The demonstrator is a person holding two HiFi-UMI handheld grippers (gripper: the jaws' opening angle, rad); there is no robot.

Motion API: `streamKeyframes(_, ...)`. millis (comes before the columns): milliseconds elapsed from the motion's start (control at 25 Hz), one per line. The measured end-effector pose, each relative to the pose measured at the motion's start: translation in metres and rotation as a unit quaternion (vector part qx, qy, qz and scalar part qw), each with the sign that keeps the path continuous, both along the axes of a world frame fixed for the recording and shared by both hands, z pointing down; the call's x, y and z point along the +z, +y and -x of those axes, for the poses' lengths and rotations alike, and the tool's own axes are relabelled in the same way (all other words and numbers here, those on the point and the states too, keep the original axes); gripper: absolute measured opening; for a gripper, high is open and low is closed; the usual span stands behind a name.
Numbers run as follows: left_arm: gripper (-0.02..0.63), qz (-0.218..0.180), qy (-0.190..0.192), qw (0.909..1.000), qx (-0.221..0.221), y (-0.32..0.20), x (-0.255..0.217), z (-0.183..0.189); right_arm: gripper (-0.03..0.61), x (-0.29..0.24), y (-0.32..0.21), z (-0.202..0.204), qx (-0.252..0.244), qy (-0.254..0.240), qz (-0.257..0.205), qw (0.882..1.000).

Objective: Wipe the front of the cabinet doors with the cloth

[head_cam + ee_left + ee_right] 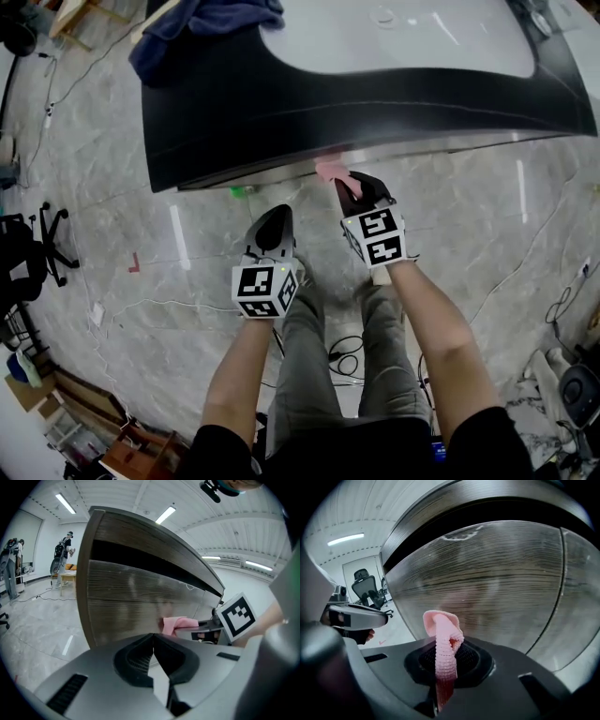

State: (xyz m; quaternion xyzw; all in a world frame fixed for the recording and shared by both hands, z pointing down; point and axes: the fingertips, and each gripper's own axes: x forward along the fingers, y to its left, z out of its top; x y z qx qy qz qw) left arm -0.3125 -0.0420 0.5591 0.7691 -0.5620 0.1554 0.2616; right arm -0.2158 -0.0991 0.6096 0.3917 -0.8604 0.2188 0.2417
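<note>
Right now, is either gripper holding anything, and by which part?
The right gripper pinches the cloth by its folded middle, with one bunched end poking out past the jaws. The left gripper is shut and empty.

Black tee, grey trousers, matching grey grippers

Person's got short black sleeves [221, 452] and grey trousers [314, 367]. The left gripper [274, 220] and right gripper [354, 192] both have smooth grey shells, ribbed black pads [135, 660], and a white cube [265, 289] with black square markers.

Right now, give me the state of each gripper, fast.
Left gripper: shut, holding nothing.
Right gripper: shut on the pink knitted cloth.
</note>
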Motion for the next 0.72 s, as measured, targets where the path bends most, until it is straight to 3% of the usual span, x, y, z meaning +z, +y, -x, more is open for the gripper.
streamKeyframes(320,0.009,0.002,-0.001,0.9998,0.021,-0.012,0.007,-0.063,0.041,0.009,-0.018,-0.073,0.031,0.006,0.003,1.000)
streamKeyframes(720,0.008,0.004,-0.004,0.9996,0.029,-0.032,0.009,-0.107,0.041,0.014,-0.032,-0.122,0.043,0.007,0.009,0.999)
